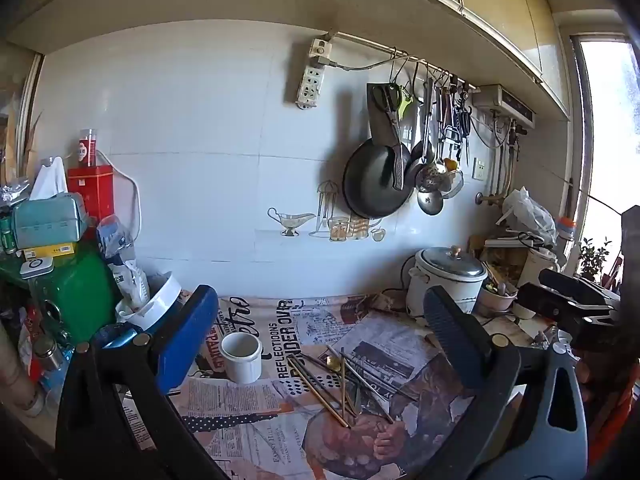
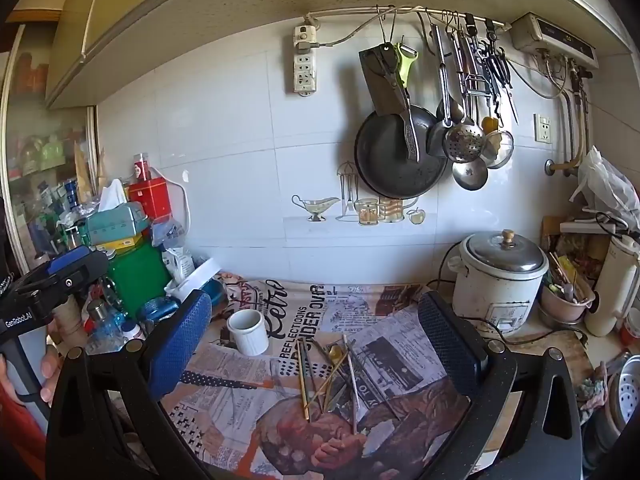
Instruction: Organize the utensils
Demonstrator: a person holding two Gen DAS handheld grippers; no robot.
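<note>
The counter [image 2: 256,412] wears a newsprint-patterned cover: black lettering on cream, with orange patches and a polka-dotted black strip. At its middle lies a heap of gold and dark grey utensils [image 2: 332,376]; at ten o'clock from them stands a plain white cup [image 2: 249,330]. Each pair of tongs has one bright blue pad [image 2: 180,344] and one dark navy pad [image 2: 448,344], both dimpled. A black pan [image 2: 396,156] hangs at twelve o'clock on the white tiles.

White tiled wall [image 2: 224,152], cream cabinets [image 1: 500,12], bright window [image 1: 608,128].
</note>
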